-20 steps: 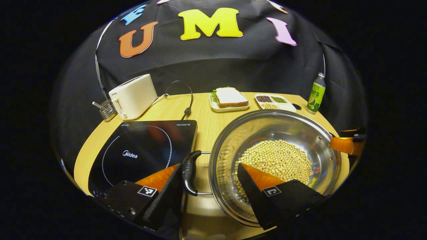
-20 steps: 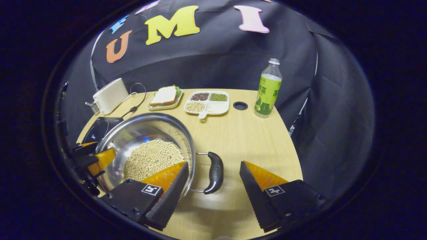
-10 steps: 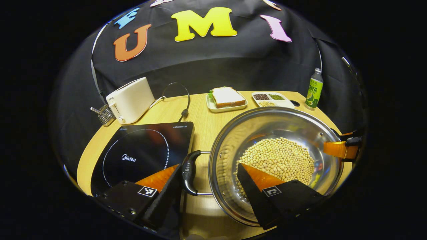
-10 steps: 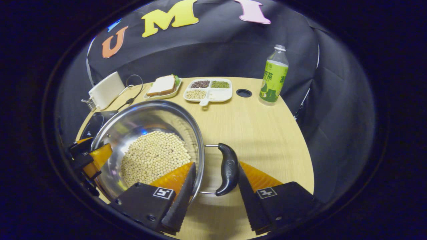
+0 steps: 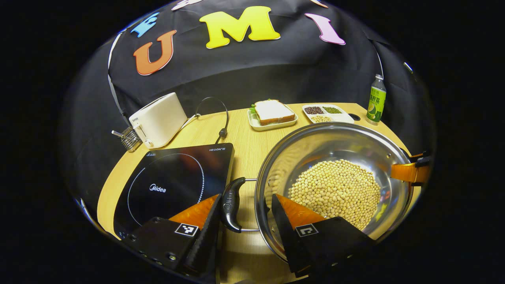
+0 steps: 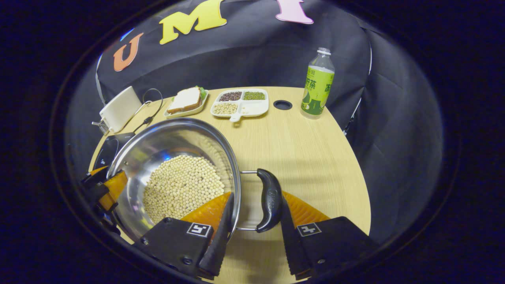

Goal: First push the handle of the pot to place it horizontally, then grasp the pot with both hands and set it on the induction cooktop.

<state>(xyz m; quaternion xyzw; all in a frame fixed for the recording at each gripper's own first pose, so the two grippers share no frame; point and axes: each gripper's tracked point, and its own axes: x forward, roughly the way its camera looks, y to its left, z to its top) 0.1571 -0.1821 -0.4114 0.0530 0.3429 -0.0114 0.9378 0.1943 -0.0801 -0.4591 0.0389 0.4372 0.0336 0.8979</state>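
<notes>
Left gripper (image 5: 244,215) low over the table's near edge, angled forward and slightly down. Fingers straddling the pot's left side handle (image 5: 230,204): one finger pressed along the handle's outer edge, the other inside the rim, over the soybeans (image 5: 335,191). Jaws narrowed around handle and rim; whether both press, cannot tell.

Right gripper (image 6: 256,223) posed likewise at the pot's opposite side. One finger inside the rim, the other touching the outer edge of the right side handle (image 6: 269,199). Firm clamp or only contact, cannot tell. Seen also from the left gripper view as a tip at the pot's far rim (image 5: 408,171); left gripper likewise at the rim in the right gripper view (image 6: 106,187).

Pot (image 5: 307,146) steel, wide, soybeans heaped in the bottom, on the wooden table (image 6: 311,157), just beside the induction cooktop (image 5: 173,179) and not on it. Both handles lying level.

Farther back: white toaster (image 5: 159,118) with a small wire rack (image 5: 128,138) beside it, a black cord (image 5: 221,118) looping toward the cooktop. Sandwich on a plate (image 5: 273,114), divided dish of grains (image 6: 241,104), a round hole in the tabletop (image 6: 282,104), green bottle (image 6: 317,85) upright near the far edge.
</notes>
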